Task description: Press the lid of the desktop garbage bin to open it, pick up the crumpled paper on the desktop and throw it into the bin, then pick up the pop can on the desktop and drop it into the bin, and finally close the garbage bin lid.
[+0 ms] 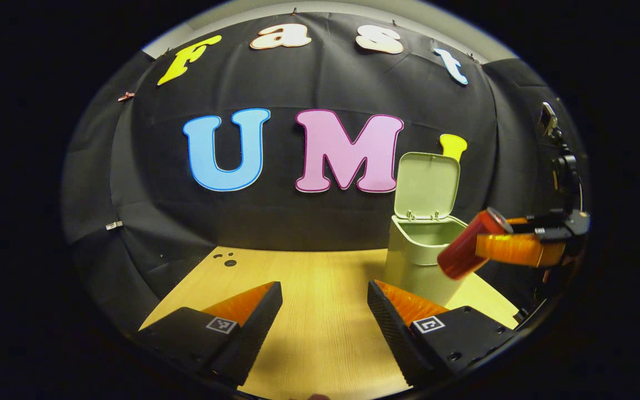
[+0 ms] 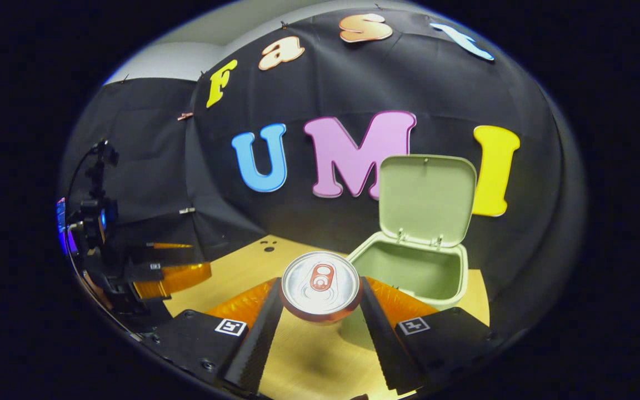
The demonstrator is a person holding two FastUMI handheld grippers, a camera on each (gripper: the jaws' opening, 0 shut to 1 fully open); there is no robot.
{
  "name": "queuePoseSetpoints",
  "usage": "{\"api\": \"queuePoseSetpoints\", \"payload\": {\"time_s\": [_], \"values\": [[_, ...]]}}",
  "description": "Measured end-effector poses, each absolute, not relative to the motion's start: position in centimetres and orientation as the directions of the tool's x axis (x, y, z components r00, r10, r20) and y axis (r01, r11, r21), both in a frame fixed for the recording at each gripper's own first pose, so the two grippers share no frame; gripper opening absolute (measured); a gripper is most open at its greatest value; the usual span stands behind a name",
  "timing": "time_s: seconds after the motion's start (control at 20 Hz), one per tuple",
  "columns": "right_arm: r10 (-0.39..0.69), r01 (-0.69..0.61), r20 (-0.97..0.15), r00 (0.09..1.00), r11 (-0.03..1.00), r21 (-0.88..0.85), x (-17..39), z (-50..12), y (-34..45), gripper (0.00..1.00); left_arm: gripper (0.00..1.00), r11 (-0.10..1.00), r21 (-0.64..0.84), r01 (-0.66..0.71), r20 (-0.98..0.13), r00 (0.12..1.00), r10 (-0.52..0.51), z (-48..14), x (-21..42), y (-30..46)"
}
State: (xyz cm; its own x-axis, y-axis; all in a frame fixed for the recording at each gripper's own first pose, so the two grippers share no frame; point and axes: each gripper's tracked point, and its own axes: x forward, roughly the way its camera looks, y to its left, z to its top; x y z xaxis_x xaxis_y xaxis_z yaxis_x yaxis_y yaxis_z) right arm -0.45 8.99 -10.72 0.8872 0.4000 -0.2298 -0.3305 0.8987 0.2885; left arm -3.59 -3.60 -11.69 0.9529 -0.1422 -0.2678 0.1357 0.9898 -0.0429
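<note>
One pop can (image 2: 320, 286), top toward the camera, is clamped between the right gripper (image 2: 320, 311) fingers, held tilted in the air just beside the single green bin (image 1: 421, 253), whose lid (image 1: 428, 184) stands upright, open. Left gripper (image 1: 324, 308) fingers are spread, empty, over the bare wooden bench (image 1: 320, 278).

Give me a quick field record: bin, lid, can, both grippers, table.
bin: garbage bin upright on the table
lid: lid hinged up, open
can: pop can held off the table, tilted beside the bin's mouth, not yet inside
right gripper: right gripper shut on the pop can
left gripper: left gripper open, holding nothing
crumpled paper: not on the visible tabletop
</note>
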Motion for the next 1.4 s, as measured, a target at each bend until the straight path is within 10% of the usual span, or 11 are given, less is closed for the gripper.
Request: {"api": "queuePoseSetpoints", "payload": {"time_s": [1.4], "values": [[0.078, 0.006, -0.466, 0.881, 0.984, 0.176, 7.0, -20.1, -2.8, 0.84, 0.99, 0.993, -0.04, 0.115, -0.281, 0.952, -0.121, -12.0, -3.6, -3.6]]}}
